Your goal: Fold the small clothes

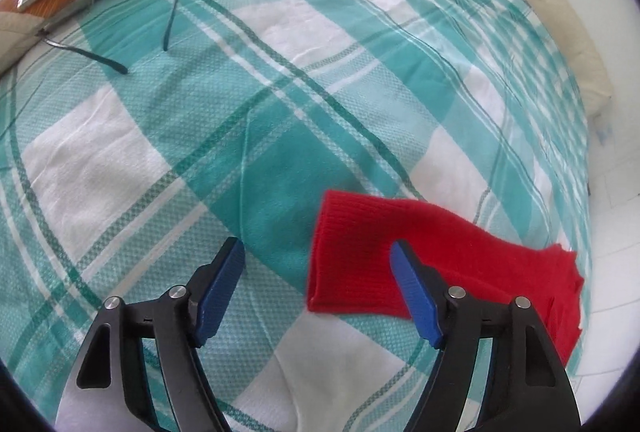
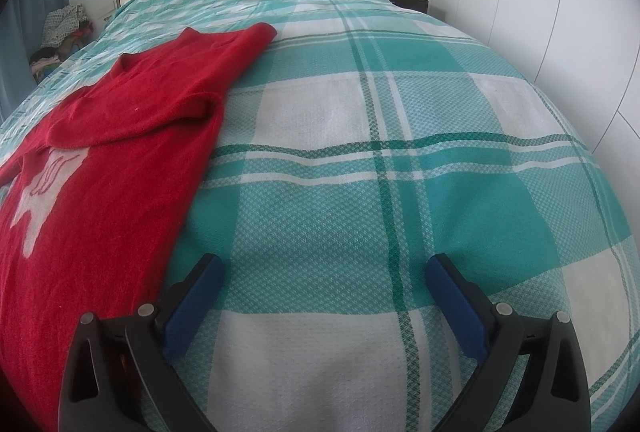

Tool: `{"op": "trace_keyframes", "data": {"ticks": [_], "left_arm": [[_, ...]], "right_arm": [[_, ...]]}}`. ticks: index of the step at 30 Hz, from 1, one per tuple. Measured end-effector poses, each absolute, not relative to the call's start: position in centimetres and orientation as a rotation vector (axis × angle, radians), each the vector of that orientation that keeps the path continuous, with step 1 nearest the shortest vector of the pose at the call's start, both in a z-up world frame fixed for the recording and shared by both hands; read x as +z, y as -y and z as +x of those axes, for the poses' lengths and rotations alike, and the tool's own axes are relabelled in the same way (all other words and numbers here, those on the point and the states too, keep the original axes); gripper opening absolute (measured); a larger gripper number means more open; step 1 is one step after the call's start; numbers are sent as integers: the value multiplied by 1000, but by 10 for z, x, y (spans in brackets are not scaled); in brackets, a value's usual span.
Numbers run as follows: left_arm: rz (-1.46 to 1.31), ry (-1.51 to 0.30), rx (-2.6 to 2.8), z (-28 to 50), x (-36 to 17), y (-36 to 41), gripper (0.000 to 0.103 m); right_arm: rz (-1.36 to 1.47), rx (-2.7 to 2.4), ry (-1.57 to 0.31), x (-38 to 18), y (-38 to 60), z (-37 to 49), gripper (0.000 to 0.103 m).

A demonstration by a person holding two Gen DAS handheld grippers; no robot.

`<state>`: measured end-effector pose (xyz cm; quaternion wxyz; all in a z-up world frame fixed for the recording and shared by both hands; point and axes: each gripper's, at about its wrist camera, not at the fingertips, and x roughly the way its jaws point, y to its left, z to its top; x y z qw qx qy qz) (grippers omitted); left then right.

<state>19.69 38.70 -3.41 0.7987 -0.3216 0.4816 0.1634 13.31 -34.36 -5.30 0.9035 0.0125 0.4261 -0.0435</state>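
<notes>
I see the red sweater (image 2: pixel 100 167) lying flat on the checked bed cover (image 2: pixel 360 191), one sleeve (image 1: pixel 360 252) folded across. It looks soft and floppy, maybe a bit fuzzy. My left tongs (image 1: pixel 318 260) hang open by the cuff. My right tongs (image 2: pixel 324 272) are open and empty. I'd pinch a hem corner.

Left tool (image 1: pixel 318 248) and right tool (image 2: pixel 324 264) both gape, holding nothing.

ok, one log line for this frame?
phase: sleeve fold | left gripper: jaws open, empty, beside red sweater sleeve | right gripper: jaws open, empty, over plaid bedspread | one sleeve folded across the chest
</notes>
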Motion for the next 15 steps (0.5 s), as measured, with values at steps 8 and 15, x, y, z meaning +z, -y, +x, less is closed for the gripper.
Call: {"op": "trace_keyframes", "data": {"ticks": [8, 15], "left_arm": [[-541, -1057, 300, 231, -19, -356, 4], [-403, -895, 103, 256, 114, -260, 4]], "right_arm": [[26, -90, -881, -53, 344, 133, 101], [23, -92, -886, -53, 344, 133, 101]]}}
